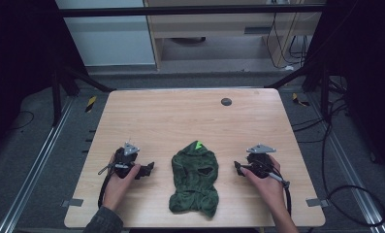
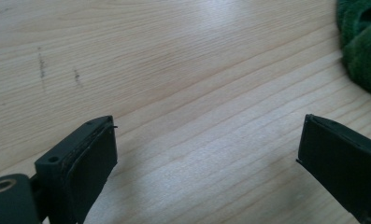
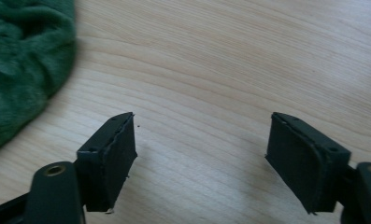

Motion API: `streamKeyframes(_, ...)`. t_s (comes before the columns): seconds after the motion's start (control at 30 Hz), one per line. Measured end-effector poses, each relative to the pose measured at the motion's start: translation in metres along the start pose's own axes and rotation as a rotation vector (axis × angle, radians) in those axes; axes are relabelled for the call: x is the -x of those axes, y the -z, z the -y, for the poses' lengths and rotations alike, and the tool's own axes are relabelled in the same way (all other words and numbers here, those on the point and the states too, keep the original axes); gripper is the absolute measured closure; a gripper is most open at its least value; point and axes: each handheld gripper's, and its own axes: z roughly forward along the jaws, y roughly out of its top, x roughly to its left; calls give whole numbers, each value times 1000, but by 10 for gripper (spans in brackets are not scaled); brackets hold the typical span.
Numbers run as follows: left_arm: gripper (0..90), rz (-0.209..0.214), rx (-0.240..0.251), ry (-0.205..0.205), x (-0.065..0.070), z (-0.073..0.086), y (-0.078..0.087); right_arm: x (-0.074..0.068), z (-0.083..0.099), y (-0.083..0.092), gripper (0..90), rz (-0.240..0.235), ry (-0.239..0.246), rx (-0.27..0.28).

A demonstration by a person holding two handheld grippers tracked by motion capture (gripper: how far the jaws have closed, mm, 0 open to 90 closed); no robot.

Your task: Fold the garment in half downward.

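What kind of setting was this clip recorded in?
Probably a lab recording rig: a bare wooden table inside a dark metal frame, cables trailing on the carpeted floor, and a green garment laid between two handheld grippers.

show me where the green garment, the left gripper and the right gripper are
green garment point(image 1: 195, 178): high view, on the middle of its crumpled body.
left gripper point(image 2: 206, 154): left gripper view, midway between its two open fingertips.
right gripper point(image 3: 202, 154): right gripper view, midway between its two open fingertips.

Both tools are black: the left tool point(image 1: 146, 170) and right tool point(image 1: 238, 167) carry grey three-cornered plates and black cables; a grey tweed sleeve point(image 1: 103, 223) covers the left forearm.
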Motion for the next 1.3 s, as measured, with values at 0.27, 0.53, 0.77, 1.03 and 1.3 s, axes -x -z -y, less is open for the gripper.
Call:
streamKeyframes(0.27, 62, 84, 12, -25, 17, -17, 4, -11, -9, 4, 359, -90, 9, 6)
streamKeyframes(0.53, 126, 157, 2, -98, 33, -53, -7, -29, -40, -3, 471, -176, 79, -14)
streamKeyframes(0.77, 190, 196, -4, -74, 36, -69, -19, -37, -62, -12, 569, -203, 110, 12)
streamKeyframes(1.03, 239, 205, -37, -109, 45, -70, -22, -52, -62, -17, 652, -240, 141, 7)
streamKeyframes(1.3, 254, 223, -74, -145, 50, -74, -19, -57, -61, -17, 576, -233, 155, -43)
